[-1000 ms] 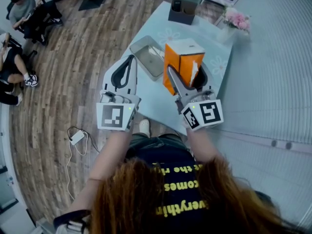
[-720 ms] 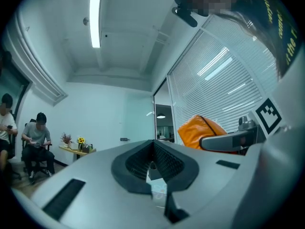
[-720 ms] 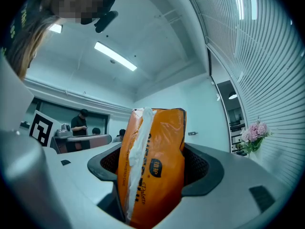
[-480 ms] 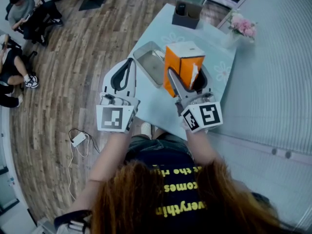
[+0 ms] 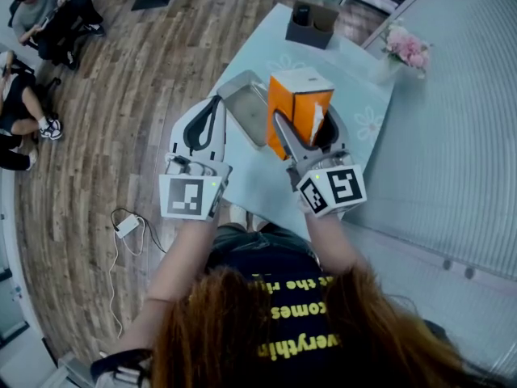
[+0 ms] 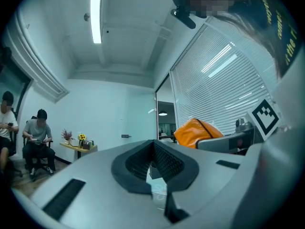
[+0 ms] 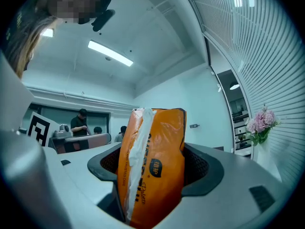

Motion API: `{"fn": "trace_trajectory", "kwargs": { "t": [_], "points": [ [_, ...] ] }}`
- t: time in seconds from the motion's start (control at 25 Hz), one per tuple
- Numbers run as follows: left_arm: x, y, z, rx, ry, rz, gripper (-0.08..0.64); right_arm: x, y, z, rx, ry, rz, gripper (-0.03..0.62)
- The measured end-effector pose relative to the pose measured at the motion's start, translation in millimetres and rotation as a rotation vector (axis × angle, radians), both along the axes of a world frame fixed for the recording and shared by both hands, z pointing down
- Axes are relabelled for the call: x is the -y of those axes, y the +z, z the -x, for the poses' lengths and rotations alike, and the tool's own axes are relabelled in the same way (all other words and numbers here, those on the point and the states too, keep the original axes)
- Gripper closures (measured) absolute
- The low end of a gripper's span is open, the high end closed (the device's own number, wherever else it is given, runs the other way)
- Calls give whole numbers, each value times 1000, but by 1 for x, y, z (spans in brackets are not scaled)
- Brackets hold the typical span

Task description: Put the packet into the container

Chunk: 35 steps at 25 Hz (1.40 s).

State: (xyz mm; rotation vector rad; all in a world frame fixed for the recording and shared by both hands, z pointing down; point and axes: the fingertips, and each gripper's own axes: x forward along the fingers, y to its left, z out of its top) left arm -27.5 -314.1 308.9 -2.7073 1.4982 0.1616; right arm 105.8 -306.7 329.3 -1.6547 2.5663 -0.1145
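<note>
An orange packet (image 5: pixel 297 103) stands upright above the pale table (image 5: pixel 359 95), with my right gripper (image 5: pixel 311 132) shut on its lower part. In the right gripper view the packet (image 7: pixel 157 161) fills the space between the jaws, its white torn edge facing left. The container, a shallow metal tray (image 5: pixel 249 110), lies on the table just left of the packet. My left gripper (image 5: pixel 215 102) hovers over the table's left edge beside the tray, shut with nothing in it. In the left gripper view the gripper (image 6: pixel 153 149) points toward the packet (image 6: pixel 196 131).
A dark box (image 5: pixel 312 23) sits at the table's far end and pink flowers (image 5: pixel 406 47) at its far right corner. A blinds wall runs along the right. Seated people (image 5: pixel 36 14) are at the far left, and a cable with a charger (image 5: pixel 128 229) lies on the wooden floor.
The right gripper with the packet has drifted slightly left toward the tray. The left gripper has hardly moved.
</note>
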Motion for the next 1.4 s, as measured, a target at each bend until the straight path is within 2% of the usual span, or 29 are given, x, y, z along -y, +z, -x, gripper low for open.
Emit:
{"fn": "trace_trajectory", "kwargs": {
  "t": [0.24, 0.56, 0.92, 1.2, 1.4],
  "points": [
    [14, 4, 0, 7, -19, 1, 558, 29, 6, 6, -11, -36, 36, 235],
    [22, 17, 13, 3, -59, 35, 558, 61, 51, 24, -36, -100, 172, 236],
    [25, 25, 31, 14, -90, 60, 558, 104, 143, 54, -238, -197, 384, 235],
    [26, 35, 44, 32, -114, 82, 558, 121, 208, 62, -380, -214, 559, 235],
    [23, 41, 49, 34, -128, 97, 558, 119, 236, 63, -448, -223, 598, 235]
  ]
}}
